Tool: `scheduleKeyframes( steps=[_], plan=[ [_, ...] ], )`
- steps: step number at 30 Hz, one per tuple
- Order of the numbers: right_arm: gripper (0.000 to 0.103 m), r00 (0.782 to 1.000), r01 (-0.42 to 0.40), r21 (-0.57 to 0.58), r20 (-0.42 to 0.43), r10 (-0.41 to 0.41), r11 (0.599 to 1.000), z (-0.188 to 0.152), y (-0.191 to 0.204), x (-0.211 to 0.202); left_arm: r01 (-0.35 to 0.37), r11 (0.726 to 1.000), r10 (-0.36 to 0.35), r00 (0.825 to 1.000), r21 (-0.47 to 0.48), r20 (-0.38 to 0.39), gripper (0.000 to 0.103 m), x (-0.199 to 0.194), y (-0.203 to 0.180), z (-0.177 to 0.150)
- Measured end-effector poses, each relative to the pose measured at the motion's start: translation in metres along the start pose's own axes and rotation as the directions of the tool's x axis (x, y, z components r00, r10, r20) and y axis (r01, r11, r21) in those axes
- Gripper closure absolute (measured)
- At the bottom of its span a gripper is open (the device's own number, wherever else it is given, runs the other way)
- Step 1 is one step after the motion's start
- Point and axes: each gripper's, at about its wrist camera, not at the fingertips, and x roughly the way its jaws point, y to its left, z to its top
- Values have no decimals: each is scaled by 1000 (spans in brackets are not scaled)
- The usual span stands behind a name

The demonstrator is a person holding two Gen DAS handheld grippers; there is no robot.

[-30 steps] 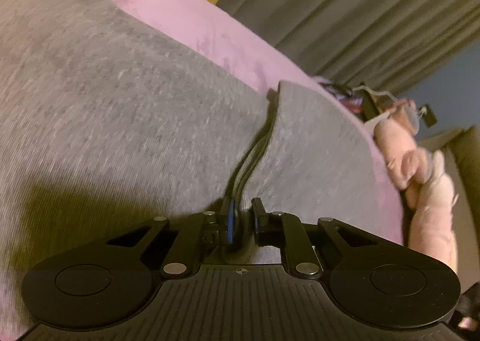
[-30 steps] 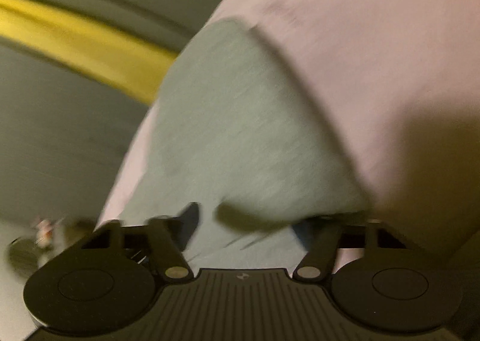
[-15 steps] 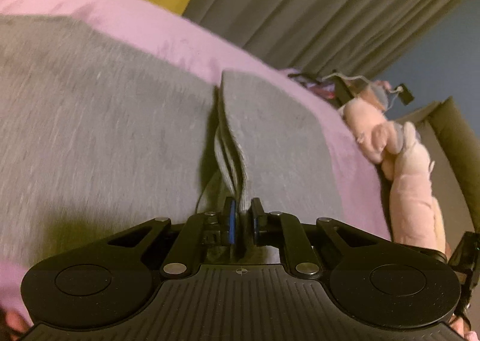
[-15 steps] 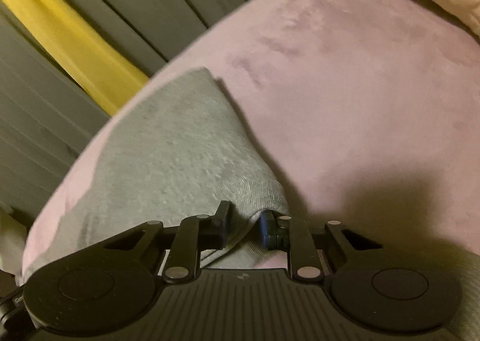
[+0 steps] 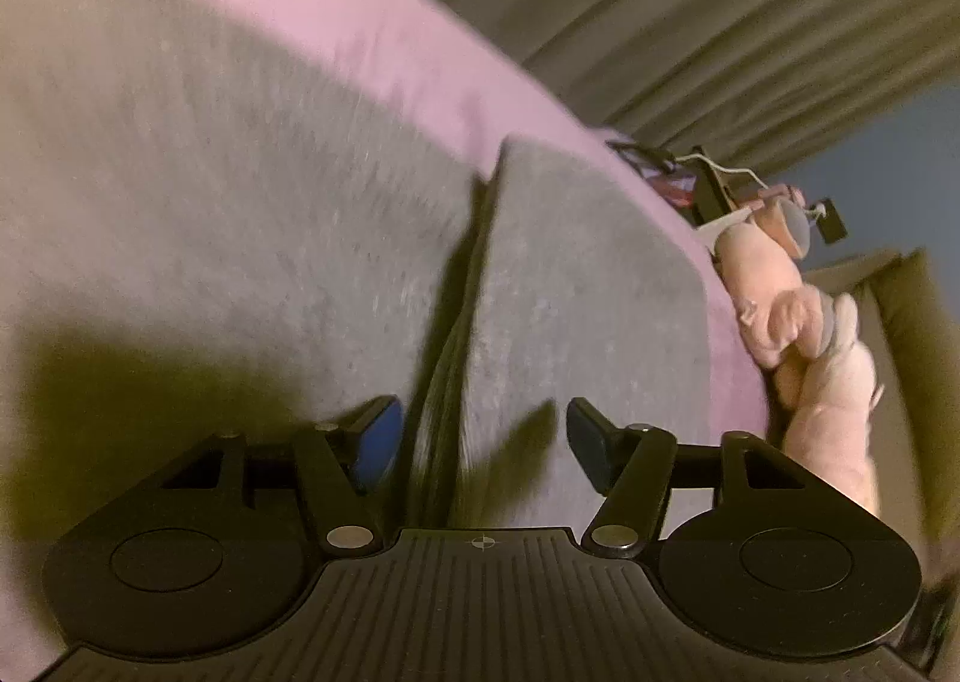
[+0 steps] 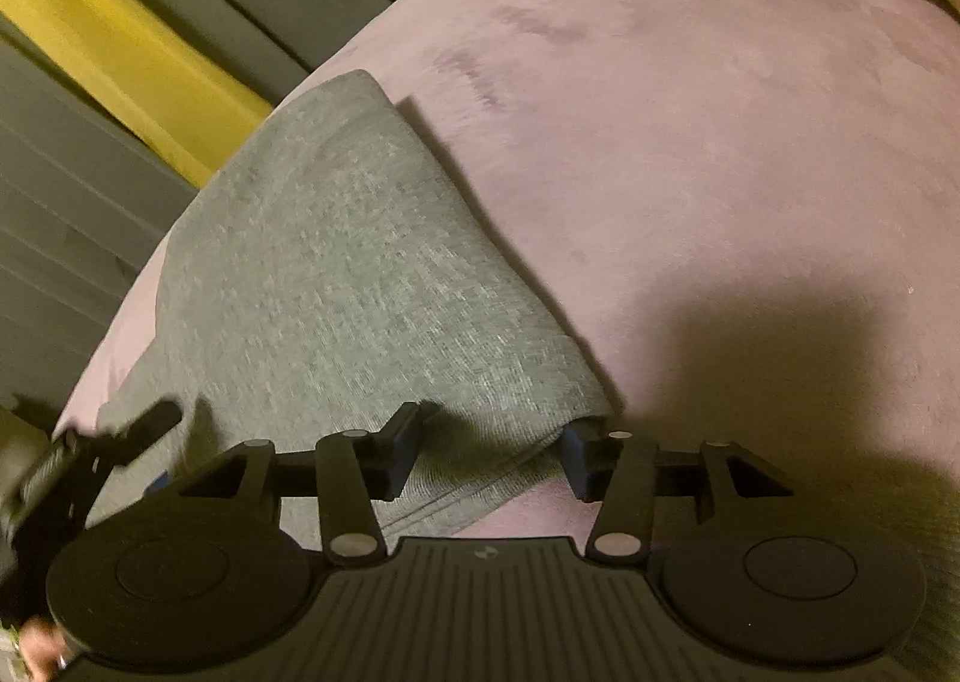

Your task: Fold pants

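The grey pants (image 5: 252,214) lie folded on a pink blanket (image 5: 372,46). In the left wrist view a folded flap (image 5: 588,286) lies over them, its layered edge running toward me. My left gripper (image 5: 480,436) is open, its jaws either side of that edge and holding nothing. In the right wrist view the folded grey pants (image 6: 360,274) end at a corner between the jaws of my right gripper (image 6: 489,442), which is open. The left gripper's finger (image 6: 144,424) shows at the lower left of that view.
A pink plush toy (image 5: 798,334) lies at the right edge of the blanket, with dark items and cables (image 5: 708,184) behind it. Grey curtains (image 5: 690,4) and a yellow strip (image 6: 120,46) hang behind. The pink blanket (image 6: 690,130) stretches to the right of the pants.
Both grippers have opened and let go of the pants. The lifted flap has dropped flat onto the pants.
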Motion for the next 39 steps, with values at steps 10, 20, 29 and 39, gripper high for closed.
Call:
scheduleKeyframes(
  steps=[10, 20, 29, 39],
  plan=[
    [52, 1000, -17, 5, 19, 17, 1000, 0, -2, 1, 3, 995, -18, 989, 98, 148, 89, -25, -17, -15],
    [25, 994, -108, -55, -6, 108, 993, -2, 0, -4, -232, 896, 150, 961, 378, 234, 86, -61, -56, -29],
    [16, 990, -143, -46, -23, 143, 989, -1, 2, -4, 8, 998, 1, 988, -55, 157, 44, -58, 28, 8],
    [14, 989, -147, -53, -33, 145, 988, -4, 5, -5, 25, 999, -28, 997, 32, 69, 48, -7, 6, 4]
  ],
)
